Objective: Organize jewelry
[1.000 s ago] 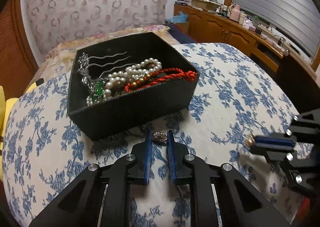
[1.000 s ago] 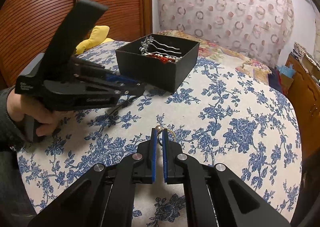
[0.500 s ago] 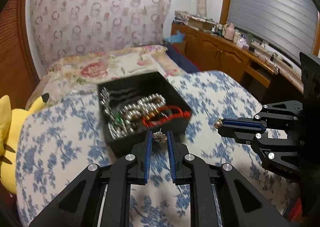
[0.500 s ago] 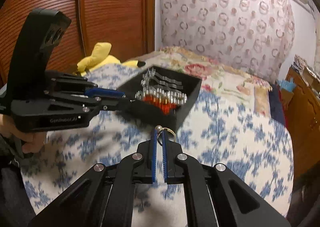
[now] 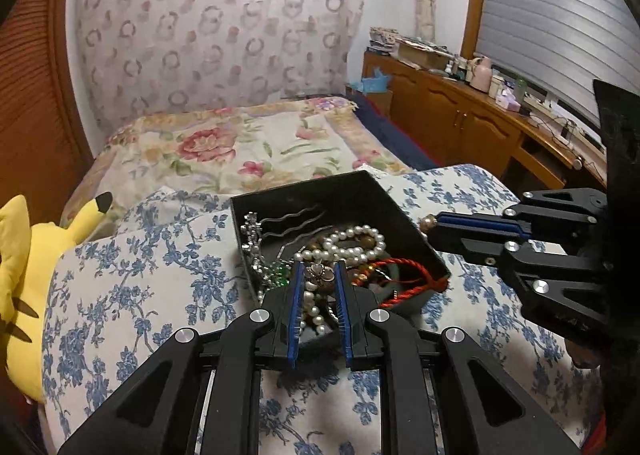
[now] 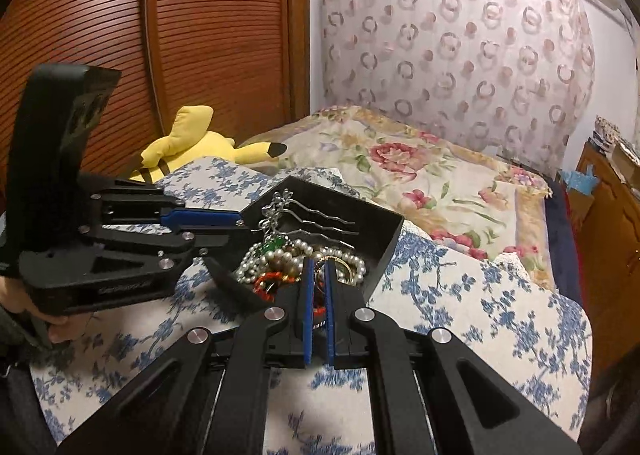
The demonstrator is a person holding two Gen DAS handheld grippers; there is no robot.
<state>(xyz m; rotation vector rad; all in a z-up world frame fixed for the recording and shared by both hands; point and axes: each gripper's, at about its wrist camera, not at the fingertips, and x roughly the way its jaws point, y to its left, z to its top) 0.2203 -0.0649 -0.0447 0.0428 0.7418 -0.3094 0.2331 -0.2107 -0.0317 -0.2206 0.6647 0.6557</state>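
Observation:
A black jewelry box (image 5: 362, 191) sits on the blue-floral cloth, holding pearl strands (image 5: 352, 241), silver hairpins (image 5: 288, 221) and a red cord (image 5: 404, 273). My left gripper (image 5: 319, 269) is over the box's near side, shut on a small silver ornament (image 5: 320, 273). My right gripper (image 6: 318, 267) is over the box (image 6: 380, 233) from the other side, shut on a gold ring with a pearl (image 6: 320, 275). That gripper also shows in the left wrist view (image 5: 430, 223), with the pearl at its tip.
A yellow plush toy (image 5: 24, 275) lies at the table's left edge. A bed with a floral quilt (image 5: 240, 147) is behind the table. Wooden cabinets (image 5: 460, 123) with clutter run along the right wall. A slatted wooden door (image 6: 120, 35) stands at the left.
Both grippers have lifted off the cloth and moved forward over the box, each still holding its piece. The box now lies right under the fingertips.

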